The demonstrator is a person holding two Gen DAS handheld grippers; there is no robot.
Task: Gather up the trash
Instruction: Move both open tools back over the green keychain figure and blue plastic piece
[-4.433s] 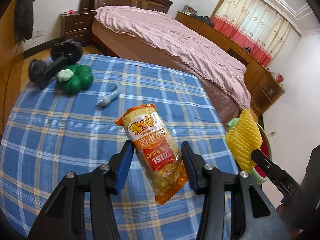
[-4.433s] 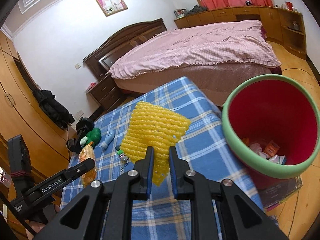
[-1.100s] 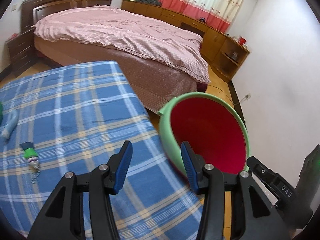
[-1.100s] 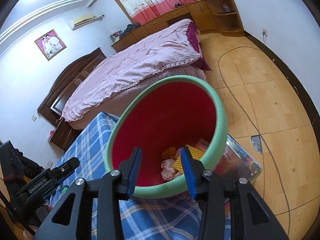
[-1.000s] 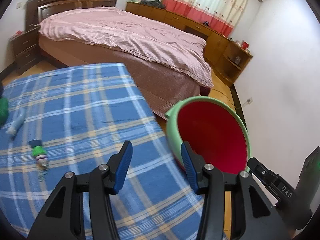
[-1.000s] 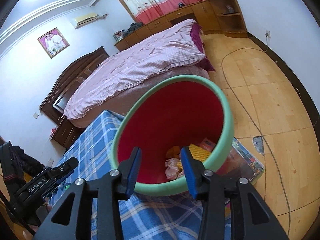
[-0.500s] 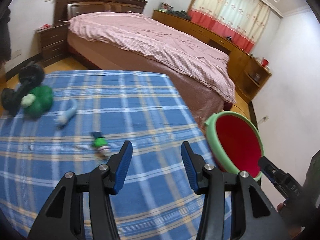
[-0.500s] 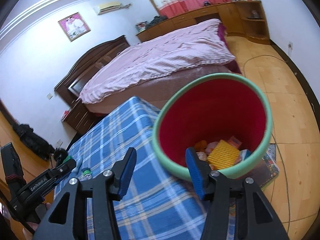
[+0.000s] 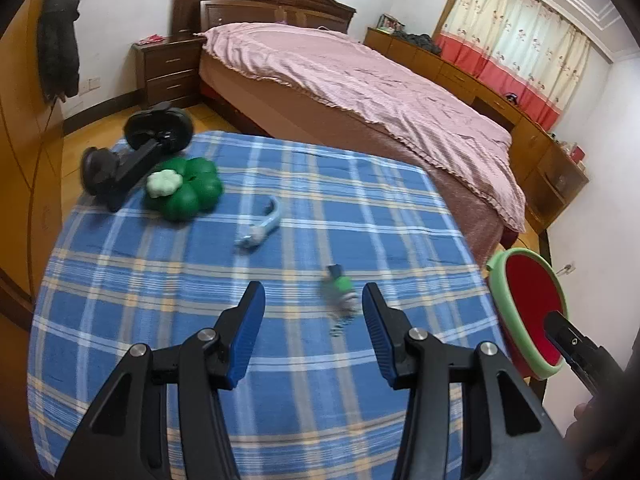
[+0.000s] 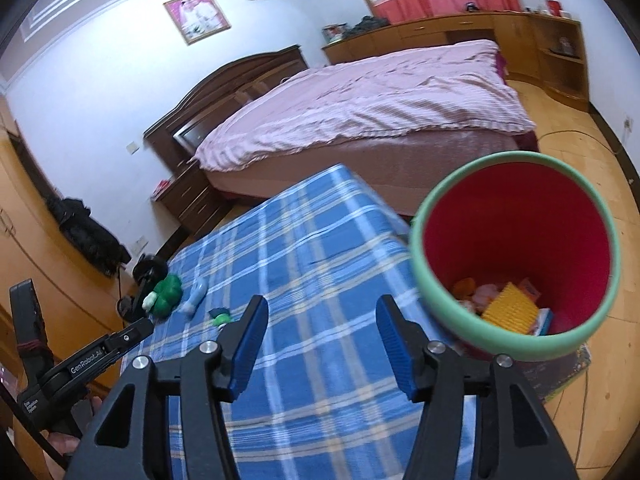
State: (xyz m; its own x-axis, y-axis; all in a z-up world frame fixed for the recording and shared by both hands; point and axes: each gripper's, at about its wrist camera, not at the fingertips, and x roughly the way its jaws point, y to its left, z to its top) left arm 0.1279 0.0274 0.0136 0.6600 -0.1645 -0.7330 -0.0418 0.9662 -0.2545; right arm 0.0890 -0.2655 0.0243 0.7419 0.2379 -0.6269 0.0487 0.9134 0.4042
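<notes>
A bin (image 10: 516, 256) with a green rim and red inside stands off the table's right edge; it also shows in the left wrist view (image 9: 528, 312). Inside lie the yellow foam net (image 10: 509, 314) and other scraps. My left gripper (image 9: 312, 316) is open and empty above the blue plaid tablecloth (image 9: 200, 300). My right gripper (image 10: 320, 336) is open and empty over the table, left of the bin. A small green keychain item (image 9: 340, 290) lies between my left fingers' line of sight.
A green pumpkin-shaped toy (image 9: 184, 188), a black dumbbell-like object (image 9: 140, 152) and a light blue tube (image 9: 260, 228) lie at the table's far left. A bed with a pink cover (image 9: 360, 80) stands behind. Wooden floor surrounds the bin.
Both grippers let go of their trash over the bin and opened. Both have swung back left toward the table; the bin has shifted to the right in both views.
</notes>
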